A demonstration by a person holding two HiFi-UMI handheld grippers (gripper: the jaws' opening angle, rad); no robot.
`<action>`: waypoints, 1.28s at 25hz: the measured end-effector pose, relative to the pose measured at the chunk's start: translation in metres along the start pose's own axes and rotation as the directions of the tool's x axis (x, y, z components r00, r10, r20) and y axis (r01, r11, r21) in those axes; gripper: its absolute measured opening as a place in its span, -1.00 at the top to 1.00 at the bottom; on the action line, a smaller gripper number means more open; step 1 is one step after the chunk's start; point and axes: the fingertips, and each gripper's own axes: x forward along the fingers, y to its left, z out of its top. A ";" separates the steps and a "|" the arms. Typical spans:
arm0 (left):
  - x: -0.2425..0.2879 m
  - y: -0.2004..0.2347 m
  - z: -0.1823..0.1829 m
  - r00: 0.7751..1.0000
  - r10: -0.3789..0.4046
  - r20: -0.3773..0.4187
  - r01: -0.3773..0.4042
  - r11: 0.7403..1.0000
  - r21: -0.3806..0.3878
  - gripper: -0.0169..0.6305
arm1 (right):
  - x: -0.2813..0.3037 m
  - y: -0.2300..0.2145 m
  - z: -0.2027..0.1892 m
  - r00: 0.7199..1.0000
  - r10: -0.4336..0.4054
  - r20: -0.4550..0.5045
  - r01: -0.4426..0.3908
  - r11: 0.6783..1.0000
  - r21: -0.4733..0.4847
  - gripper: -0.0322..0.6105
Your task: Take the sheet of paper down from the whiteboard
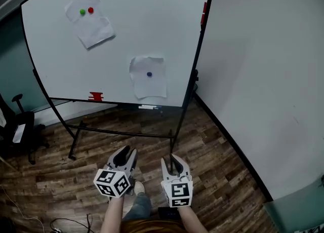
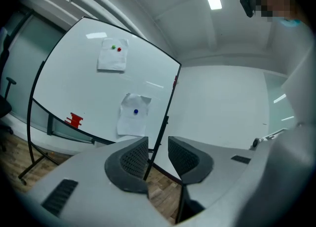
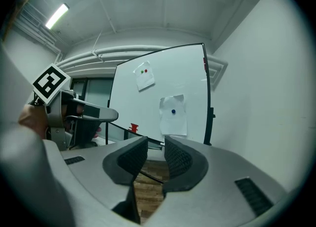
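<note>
Paper hung in two places on the whiteboard point(image 1: 152, 19), far from both tongs. A lower sheet point(image 1: 148, 89) sat near the board's bottom right under one blue magnet point(image 1: 149, 74). An upper sheet point(image 1: 96, 29), tilted, sat at the upper left under a green magnet point(image 1: 82, 11) and a red magnet point(image 1: 90, 10). Which sheet the task meant could not be told. The left tongs point(image 1: 127, 151) and right tongs point(image 1: 170, 159) were low over the wood floor point(image 1: 217, 171), side by side. Both were released, with nothing between them. Either sheet looked light, limp and crumpled, so it would likely tear if yanked against a magnet. A free bottom corner or side edge seemed the best place to pinch, with the other tongs lifting the magnet away first.
</note>
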 end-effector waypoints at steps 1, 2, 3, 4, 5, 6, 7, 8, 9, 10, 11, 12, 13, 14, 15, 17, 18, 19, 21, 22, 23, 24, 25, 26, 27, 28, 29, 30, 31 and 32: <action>0.011 0.008 0.003 1.000 0.005 0.000 -0.005 1.000 0.007 0.54 | 0.014 -0.003 0.000 1.000 0.002 -0.002 -0.002 1.000 -0.005 0.53; 0.022 0.018 0.008 1.000 0.010 0.004 -0.010 1.000 0.012 0.54 | 0.029 -0.007 0.002 1.000 0.004 -0.003 -0.004 1.000 -0.007 0.52; 0.034 0.029 0.015 1.000 0.017 0.014 -0.017 1.000 0.015 0.54 | 0.046 -0.011 0.004 1.000 0.004 -0.002 -0.004 1.000 -0.008 0.52; 0.047 0.041 0.022 0.999 0.025 0.025 -0.026 1.000 0.017 0.55 | 0.063 -0.015 0.007 1.000 0.002 -0.002 -0.002 1.000 -0.008 0.52; 0.060 0.052 0.029 0.999 0.031 0.032 -0.032 0.999 0.018 0.56 | 0.081 -0.020 0.010 1.000 0.000 -0.003 0.000 1.000 -0.009 0.52; 0.074 0.063 0.037 0.999 0.033 0.036 -0.033 0.999 0.017 0.57 | 0.098 -0.026 0.014 1.000 -0.002 -0.004 0.002 1.000 -0.011 0.52; 0.089 0.073 0.045 0.999 0.030 0.039 -0.030 0.999 0.015 0.57 | 0.116 -0.032 0.019 1.000 -0.006 -0.003 0.006 1.000 -0.014 0.52; 0.104 0.082 0.054 0.999 0.024 0.041 -0.025 1.000 0.014 0.57 | 0.133 -0.038 0.025 1.000 -0.010 -0.001 0.010 1.000 -0.019 0.52; 0.120 0.092 0.062 0.999 0.019 0.043 -0.019 1.000 0.016 0.57 | 0.151 -0.043 0.031 1.000 -0.016 0.003 0.016 1.000 -0.022 0.52; 0.136 0.102 0.070 0.999 0.015 0.045 -0.016 1.000 0.018 0.57 | 0.169 -0.049 0.036 1.000 -0.022 0.007 0.022 0.999 -0.024 0.52; 0.151 0.114 0.077 0.999 0.014 0.046 -0.015 1.000 0.020 0.57 | 0.188 -0.054 0.041 1.000 -0.027 0.010 0.027 0.999 -0.024 0.52; 0.166 0.125 0.083 0.999 0.015 0.046 -0.016 1.000 0.023 0.57 | 0.207 -0.058 0.045 0.999 -0.031 0.011 0.031 0.999 -0.021 0.52; 0.180 0.136 0.088 0.999 0.015 0.044 -0.016 1.000 0.025 0.57 | 0.225 -0.062 0.049 0.999 -0.035 0.012 0.035 0.999 -0.018 0.52; 0.192 0.146 0.093 0.999 0.013 0.039 -0.015 0.999 0.029 0.57 | 0.243 -0.066 0.053 0.999 -0.039 0.015 0.039 0.999 -0.016 0.52; 0.205 0.156 0.096 0.999 0.011 0.036 -0.012 0.999 0.031 0.57 | 0.259 -0.070 0.056 0.999 -0.043 0.020 0.043 0.999 -0.017 0.52; 0.228 0.174 0.102 1.000 0.003 0.029 -0.004 0.999 0.032 0.57 | 0.289 -0.076 0.060 0.998 -0.050 0.024 0.051 0.998 -0.022 0.52; 0.238 0.182 0.103 1.000 -0.003 0.024 0.002 0.999 0.033 0.57 | 0.302 -0.079 0.060 0.998 -0.055 0.021 0.055 0.998 -0.024 0.52; 0.247 0.188 0.103 1.000 -0.009 0.019 0.009 0.999 0.032 0.57 | 0.314 -0.081 0.058 0.998 -0.060 0.017 0.060 0.998 -0.024 0.52; 0.263 0.200 0.103 1.000 -0.023 0.012 0.023 0.999 0.029 0.57 | 0.333 -0.084 0.055 0.997 -0.071 0.010 0.071 0.997 -0.018 0.52; 0.269 0.205 0.102 1.000 -0.028 0.007 0.027 0.999 0.027 0.57 | 0.341 -0.086 0.054 0.997 -0.077 0.006 0.077 0.997 -0.012 0.52; 0.274 0.209 0.101 1.000 -0.030 0.001 0.030 0.999 0.026 0.58 | 0.346 -0.087 0.053 0.997 -0.081 0.001 0.081 0.997 -0.005 0.52; 0.277 0.212 0.099 0.999 -0.032 -0.005 0.032 0.999 0.023 0.57 | 0.350 -0.088 0.052 0.996 -0.085 -0.004 0.085 0.996 -0.002 0.52; 0.280 0.215 0.098 0.999 -0.034 -0.009 0.035 0.999 0.018 0.57 | 0.353 -0.088 0.052 0.996 -0.088 -0.008 0.088 0.996 -0.004 0.52; 0.283 0.217 0.097 0.999 -0.037 -0.011 0.038 0.999 0.013 0.57 | 0.355 -0.089 0.051 0.996 -0.091 -0.011 0.091 0.996 -0.008 0.52; 0.286 0.218 0.098 0.999 -0.041 -0.012 0.041 0.999 0.011 0.57 | 0.357 -0.090 0.052 0.995 -0.094 -0.014 0.094 0.995 -0.014 0.52; 0.289 0.218 0.098 0.999 -0.046 -0.013 0.046 0.999 0.011 0.57 | 0.360 -0.091 0.052 0.995 -0.099 -0.017 0.098 0.995 -0.019 0.52; 0.291 0.218 0.098 0.999 -0.051 -0.015 0.051 0.999 0.012 0.57 | 0.362 -0.093 0.052 0.994 -0.104 -0.019 0.103 0.994 -0.023 0.52; 0.293 0.218 0.097 0.998 -0.056 -0.017 0.056 0.998 0.011 0.57 | 0.364 -0.094 0.053 0.994 -0.108 -0.021 0.107 0.994 -0.025 0.52; 0.295 0.217 0.097 0.998 -0.060 -0.018 0.061 0.998 0.009 0.58 | 0.367 -0.095 0.053 0.994 -0.111 -0.024 0.110 0.994 -0.024 0.52; 0.297 0.217 0.096 0.998 -0.066 -0.021 0.066 0.998 0.007 0.58 | 0.370 -0.096 0.052 0.993 -0.112 -0.026 0.112 0.994 -0.022 0.52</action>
